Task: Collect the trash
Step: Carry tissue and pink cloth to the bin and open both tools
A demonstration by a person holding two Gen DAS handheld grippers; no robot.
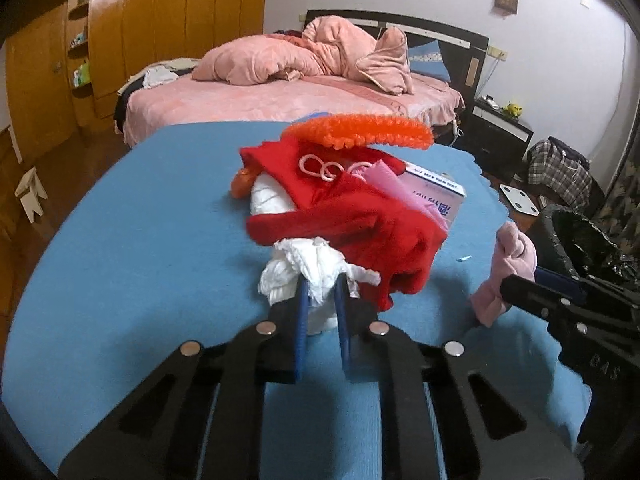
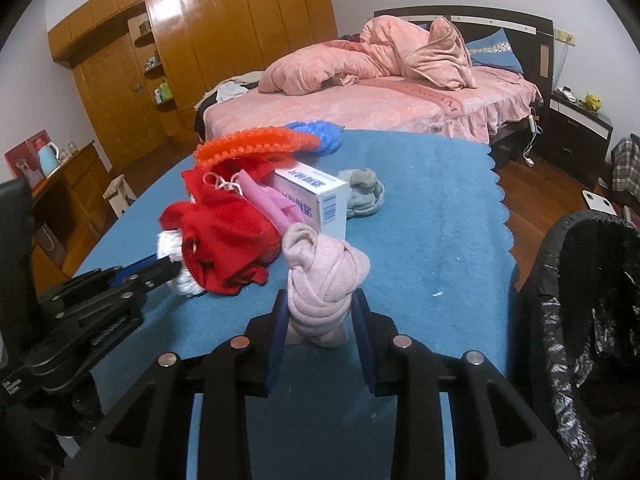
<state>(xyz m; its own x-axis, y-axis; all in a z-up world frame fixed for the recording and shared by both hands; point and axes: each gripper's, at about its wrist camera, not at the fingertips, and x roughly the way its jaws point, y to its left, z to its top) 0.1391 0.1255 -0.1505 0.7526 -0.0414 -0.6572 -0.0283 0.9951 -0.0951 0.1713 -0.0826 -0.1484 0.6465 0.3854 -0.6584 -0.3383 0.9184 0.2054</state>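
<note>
Gripping a crumpled white tissue [image 1: 308, 276] at the pile's six o'clock edge, the left gripper [image 1: 322, 292] is closed tight while the right gripper [image 2: 320, 312] clamps a knotted pink cloth [image 2: 324, 276]; next, likely lifting both toward the black-lined bin [image 2: 592, 300] at three o'clock.

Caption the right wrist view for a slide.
Right tongs shut on a knotted pale pink fabric bundle above the blue cloth-covered table, beside a black bag-lined bin.
</note>
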